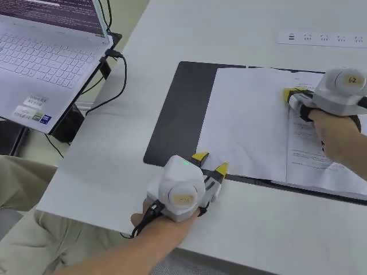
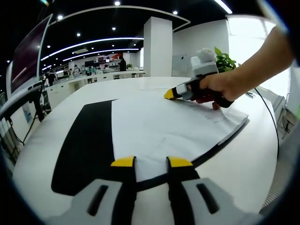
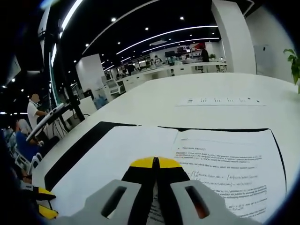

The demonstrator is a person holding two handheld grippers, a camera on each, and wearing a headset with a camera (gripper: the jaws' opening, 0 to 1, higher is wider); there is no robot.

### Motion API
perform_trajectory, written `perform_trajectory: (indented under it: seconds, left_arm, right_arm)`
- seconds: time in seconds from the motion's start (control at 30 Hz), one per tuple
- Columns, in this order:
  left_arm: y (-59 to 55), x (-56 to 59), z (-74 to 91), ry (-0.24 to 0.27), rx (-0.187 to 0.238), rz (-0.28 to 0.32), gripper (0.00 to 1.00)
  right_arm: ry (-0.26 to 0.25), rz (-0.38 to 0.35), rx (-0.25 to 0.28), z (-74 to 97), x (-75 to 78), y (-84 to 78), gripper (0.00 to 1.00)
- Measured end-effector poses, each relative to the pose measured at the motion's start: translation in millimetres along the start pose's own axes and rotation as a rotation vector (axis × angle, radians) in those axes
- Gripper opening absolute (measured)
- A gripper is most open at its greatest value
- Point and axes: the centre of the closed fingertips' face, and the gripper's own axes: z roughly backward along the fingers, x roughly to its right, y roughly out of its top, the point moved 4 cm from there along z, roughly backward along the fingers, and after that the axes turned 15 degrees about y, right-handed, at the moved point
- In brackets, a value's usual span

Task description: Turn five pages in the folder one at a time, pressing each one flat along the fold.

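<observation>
L gripper at bottom of view, jaws apart w/ a clear gap, yellow tips just over the near edge of the open folder. Folder lies flat on the white table: black cover bare on the left, blank white page in the middle, printed page to the right. R gripper comes in from the right, held by a hand, its yellow tip down on the paper near the fold. Behind it a green plant. Laptop screen at far left.
</observation>
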Motion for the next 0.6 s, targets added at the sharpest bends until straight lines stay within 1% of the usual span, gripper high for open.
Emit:
perform_trajectory:
  seconds: [0.03,0.07,0.33,0.6]
  left_arm:
    - [0.2,-0.1,0.2,0.0,0.0,0.0,0.24]
    - [0.3,-0.1,0.4,0.0,-0.001,0.001,0.24]
    - [0.2,-0.1,-0.2,0.0,-0.001,0.0,0.24]
    - [0.1,-0.1,-0.8,-0.001,0.001,-0.001,0.24]
  right_arm:
    - [0.001,-0.004,0.001,4.6,-4.8,-0.6,0.0]
    - [0.003,-0.007,0.001,5.4,-5.9,-1.2,0.0]
    - [0.014,-0.007,0.001,29.0,-28.7,-7.6,0.0]
    - [0.035,-0.005,-0.007,44.6,-42.4,-15.6,0.0]
